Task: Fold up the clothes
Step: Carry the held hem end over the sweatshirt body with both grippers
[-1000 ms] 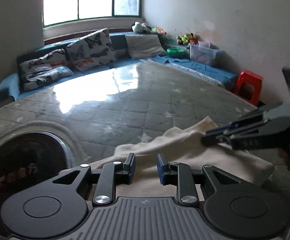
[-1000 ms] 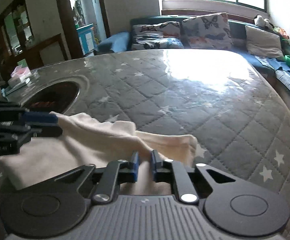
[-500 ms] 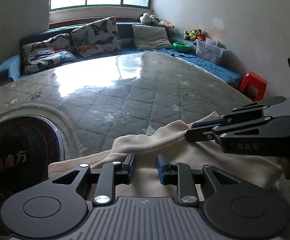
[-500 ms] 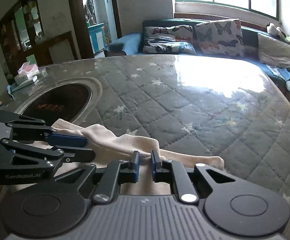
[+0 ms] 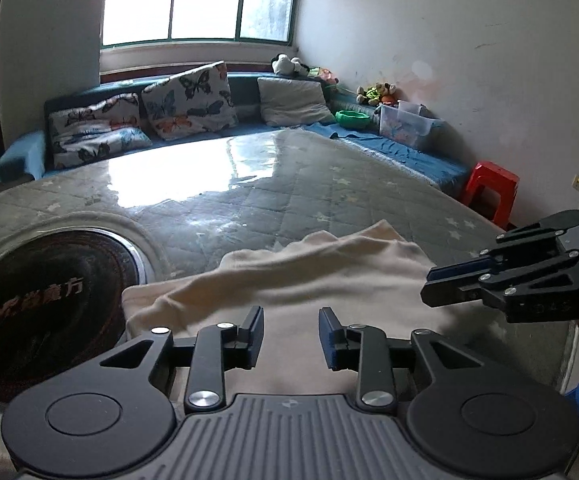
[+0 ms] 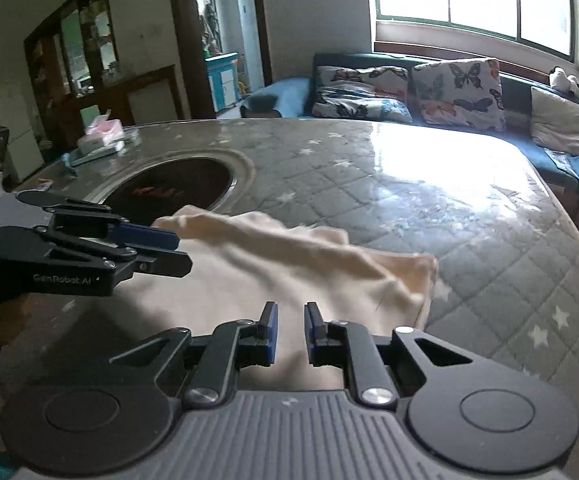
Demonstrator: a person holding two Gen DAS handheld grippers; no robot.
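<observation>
A cream garment (image 5: pixel 329 276) (image 6: pixel 269 264) lies folded and a little rumpled on the near part of the quilted grey table (image 5: pixel 289 200) (image 6: pixel 409 184). My left gripper (image 5: pixel 291 334) (image 6: pixel 183 254) hovers over its near left part. Its jaws are opening, and the cloth shows flat through the gap with neither pad pressing on it. My right gripper (image 6: pixel 291 332) (image 5: pixel 427 286) hangs over the near right part. Its jaws are also opening, with a narrower gap and no cloth pinched. The two grippers are side by side and point the same way.
A round dark inset (image 5: pixel 41 300) (image 6: pixel 173 184) is sunk in the table left of the garment. A tissue box (image 6: pixel 101 132) sits at the far left edge. Beyond the table are a sofa with butterfly cushions (image 5: pixel 185 104), a plastic bin (image 5: pixel 405 124) and a red stool (image 5: pixel 489 188).
Both pairs of jaws stand wider apart than before. Both grippers have drawn back toward the near edge, and the garment's edge, which was between the pads, now lies loose on the table.
</observation>
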